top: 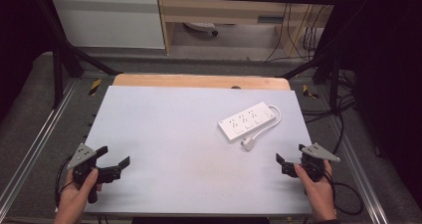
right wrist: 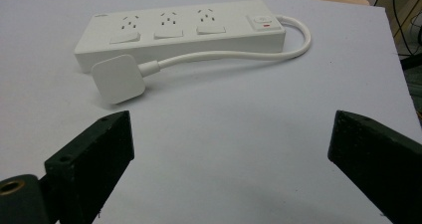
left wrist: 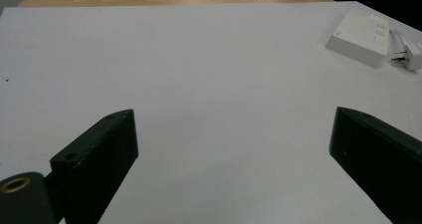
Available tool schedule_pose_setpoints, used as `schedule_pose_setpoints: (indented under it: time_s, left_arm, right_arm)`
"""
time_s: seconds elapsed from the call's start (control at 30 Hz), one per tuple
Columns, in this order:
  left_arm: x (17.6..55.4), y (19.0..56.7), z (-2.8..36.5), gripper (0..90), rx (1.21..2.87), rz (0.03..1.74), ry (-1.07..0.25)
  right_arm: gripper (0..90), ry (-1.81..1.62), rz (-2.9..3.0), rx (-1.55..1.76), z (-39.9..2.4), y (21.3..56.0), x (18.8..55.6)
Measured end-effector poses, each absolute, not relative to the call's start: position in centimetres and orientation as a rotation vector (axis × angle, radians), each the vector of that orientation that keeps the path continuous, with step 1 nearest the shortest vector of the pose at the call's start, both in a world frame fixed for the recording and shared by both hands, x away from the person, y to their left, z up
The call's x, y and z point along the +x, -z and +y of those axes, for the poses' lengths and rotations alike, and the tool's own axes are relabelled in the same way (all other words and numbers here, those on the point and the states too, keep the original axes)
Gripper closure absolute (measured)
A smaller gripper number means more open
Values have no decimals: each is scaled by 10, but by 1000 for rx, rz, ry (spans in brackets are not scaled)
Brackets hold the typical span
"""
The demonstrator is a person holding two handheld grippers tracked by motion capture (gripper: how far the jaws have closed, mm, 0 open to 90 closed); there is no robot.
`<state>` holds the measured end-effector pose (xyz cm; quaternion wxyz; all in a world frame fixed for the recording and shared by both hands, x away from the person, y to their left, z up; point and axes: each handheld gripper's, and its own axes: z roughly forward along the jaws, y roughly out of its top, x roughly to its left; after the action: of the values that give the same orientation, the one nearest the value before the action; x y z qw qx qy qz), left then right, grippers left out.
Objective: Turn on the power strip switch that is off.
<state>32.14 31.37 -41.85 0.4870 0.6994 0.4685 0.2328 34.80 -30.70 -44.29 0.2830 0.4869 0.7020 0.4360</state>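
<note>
A white power strip (top: 247, 121) lies on the table's (top: 174, 134) right half with its plug (right wrist: 118, 78) just beside it, while the left gripper (top: 115, 160) and right gripper (top: 290, 157) hover near the front corners, jaws spread wide and empty.

A power strip (top: 247, 120) is laid on the right half of the table (top: 164, 134), set at a slant. Its cable is looped round the far end, and its plug (top: 248, 144) is placed just beside the strip's near side.
</note>
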Motion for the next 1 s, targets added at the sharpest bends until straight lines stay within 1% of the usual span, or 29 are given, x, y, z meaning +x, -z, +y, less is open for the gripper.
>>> schedule_pose_setpoints:
  time_s: [0.5, 1.0]
  left_arm:
    - [321, 419, 315, 52, 1691, 1155, -567]
    - [321, 419, 315, 52, 1696, 1155, -565]
  right_arm:
    - [40, -1176, 1848, 1297, -305, 434, 344]
    - [41, -1171, 1857, 1290, -296, 414, 337]
